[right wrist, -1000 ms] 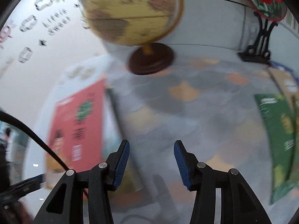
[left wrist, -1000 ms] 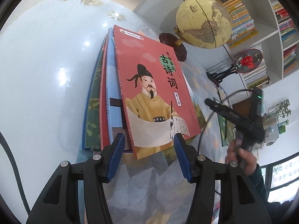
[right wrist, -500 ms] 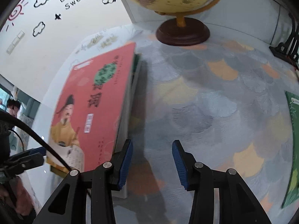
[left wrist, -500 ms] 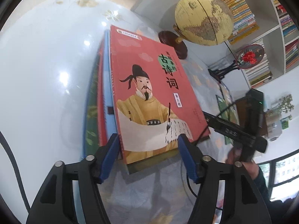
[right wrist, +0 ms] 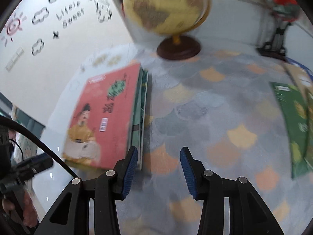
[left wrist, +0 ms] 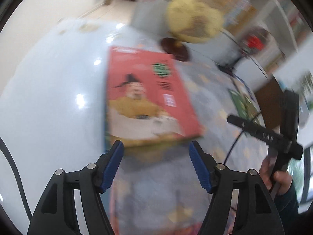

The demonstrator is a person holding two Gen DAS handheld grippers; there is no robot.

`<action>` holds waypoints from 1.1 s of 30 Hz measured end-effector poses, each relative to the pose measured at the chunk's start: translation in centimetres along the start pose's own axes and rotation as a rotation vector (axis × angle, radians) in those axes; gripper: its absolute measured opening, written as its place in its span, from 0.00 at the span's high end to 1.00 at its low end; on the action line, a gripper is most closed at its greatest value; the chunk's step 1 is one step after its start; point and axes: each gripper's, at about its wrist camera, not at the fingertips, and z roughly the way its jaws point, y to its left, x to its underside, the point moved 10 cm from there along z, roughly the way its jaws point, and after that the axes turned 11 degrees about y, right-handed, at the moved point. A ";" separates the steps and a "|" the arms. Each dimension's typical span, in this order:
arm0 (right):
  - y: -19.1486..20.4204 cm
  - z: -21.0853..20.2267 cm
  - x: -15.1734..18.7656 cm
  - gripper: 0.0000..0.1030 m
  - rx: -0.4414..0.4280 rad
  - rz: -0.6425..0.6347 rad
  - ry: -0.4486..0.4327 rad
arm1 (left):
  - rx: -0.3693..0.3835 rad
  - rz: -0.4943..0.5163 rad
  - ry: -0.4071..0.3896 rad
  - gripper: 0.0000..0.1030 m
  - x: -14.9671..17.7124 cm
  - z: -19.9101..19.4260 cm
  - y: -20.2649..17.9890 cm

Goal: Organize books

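Observation:
A stack of flat books lies on the table, topped by a red book [left wrist: 144, 96] with a robed figure on its cover. It also shows in the right wrist view [right wrist: 103, 121], with green book edges [right wrist: 140, 105] under it. My left gripper [left wrist: 156, 152] is open and empty, just short of the stack's near edge. My right gripper [right wrist: 158, 156] is open and empty, its left finger close beside the stack's right edge. A green book [right wrist: 293, 125] lies apart at the right. Both views are blurred.
A yellow globe [left wrist: 193, 25] on a dark wooden base [right wrist: 178, 48] stands behind the stack. A patterned cloth [right wrist: 215, 117] covers the table's right part. A black stand with a red ornament [right wrist: 279, 15] and bookshelves are at the back. The other handheld gripper [left wrist: 273, 135] shows at the right.
The stack now looks squared up under the red book. My left gripper has drawn back from the stack. My right gripper has moved in beside the stack's right edge.

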 end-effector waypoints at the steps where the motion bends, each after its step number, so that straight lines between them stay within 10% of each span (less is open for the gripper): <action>1: 0.1 -1.9 0.6 0.52 -0.008 0.020 -0.041 | 0.010 0.036 -0.001 0.34 0.4 -0.6 -1.5; 5: 0.1 -8.9 3.7 0.47 0.016 0.083 -0.179 | 0.072 0.161 -0.058 0.20 1.6 -3.7 -7.9; 8: -0.4 -13.1 6.4 0.24 0.080 0.122 -0.236 | 0.129 0.207 -0.084 0.18 2.7 -4.8 -11.7; 19: -5.8 -24.5 13.6 0.21 0.188 0.238 -0.393 | 0.175 0.404 -0.123 0.18 5.5 -6.6 -25.1; 33: -24.6 -28.4 9.4 0.15 0.211 0.169 -0.404 | 0.162 0.241 -0.158 0.13 -3.6 2.8 -39.6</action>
